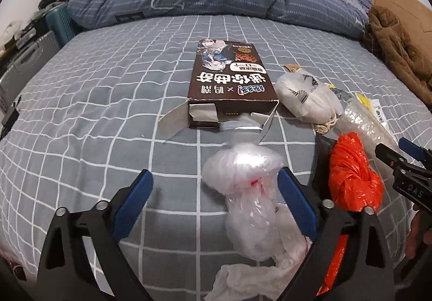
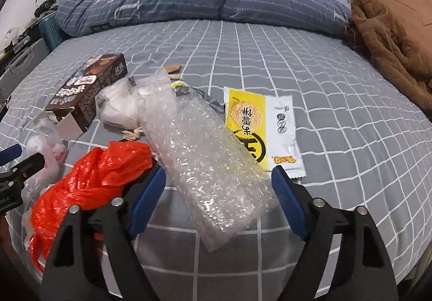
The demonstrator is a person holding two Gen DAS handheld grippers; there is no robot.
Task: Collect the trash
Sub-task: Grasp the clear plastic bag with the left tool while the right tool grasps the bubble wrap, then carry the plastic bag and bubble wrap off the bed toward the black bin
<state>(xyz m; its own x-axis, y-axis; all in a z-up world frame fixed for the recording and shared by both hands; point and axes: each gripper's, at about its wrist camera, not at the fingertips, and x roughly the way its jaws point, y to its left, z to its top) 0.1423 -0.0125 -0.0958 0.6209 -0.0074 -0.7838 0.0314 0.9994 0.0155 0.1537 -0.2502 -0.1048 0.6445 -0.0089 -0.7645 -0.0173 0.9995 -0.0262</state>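
At the bottom of each view both tools gape, the left gripper (image 1: pixel 214 194) straddling a clear crumpled bag (image 1: pixel 248 198) and the right gripper (image 2: pixel 218 193) a bubble-wrap sleeve (image 2: pixel 205 155), so gathering looks barely begun; next, probably, closing on these, then the brown box (image 1: pixel 229 77) at frame centre.

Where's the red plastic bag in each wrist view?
Left wrist: the red plastic bag is lower right, just outside the left gripper, right of the clear bag.
Right wrist: red plastic bag lower left, draped by the right gripper, left of the bubble wrap.
Shared landmark: brown box.
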